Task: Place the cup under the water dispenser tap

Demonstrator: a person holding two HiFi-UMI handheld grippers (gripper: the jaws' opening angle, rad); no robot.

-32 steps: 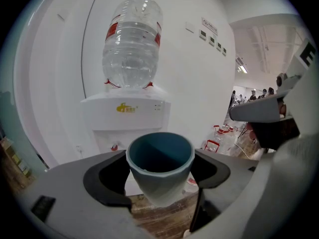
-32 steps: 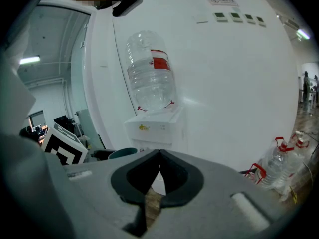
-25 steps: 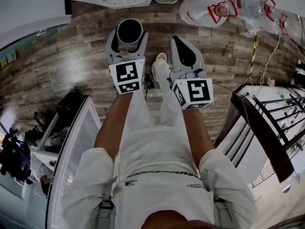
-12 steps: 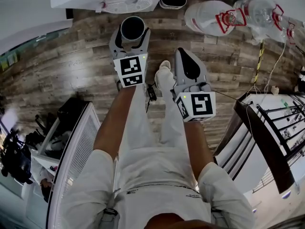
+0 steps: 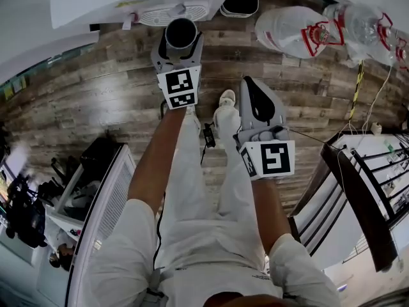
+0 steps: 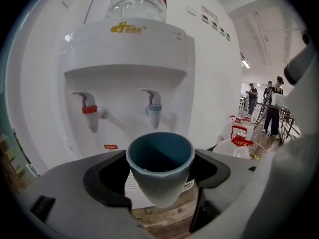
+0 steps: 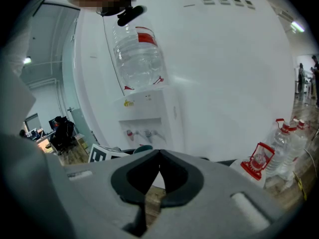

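Note:
A blue-grey cup (image 6: 160, 169) stands upright between the jaws of my left gripper (image 5: 179, 51), which is shut on it. The cup (image 5: 181, 34) hangs just in front of the white water dispenser (image 6: 129, 49), below and a little short of the blue tap (image 6: 153, 109). The red tap (image 6: 89, 112) is to its left. The drip grille (image 5: 174, 14) lies just beyond the cup in the head view. My right gripper (image 5: 259, 102) hangs back to the right, shut and empty, with its jaws meeting (image 7: 158, 156).
Large water bottles (image 5: 299, 28) with red handles lie on the wooden floor right of the dispenser (image 7: 148, 114). A black rack (image 5: 358, 184) stands at the right and a white grille rack (image 5: 105, 194) at the left. People (image 6: 271, 106) stand far off.
My left gripper has carried the cup lower and forward, close up to the dispenser's taps. The right gripper has sunk a little and drifted right, still shut.

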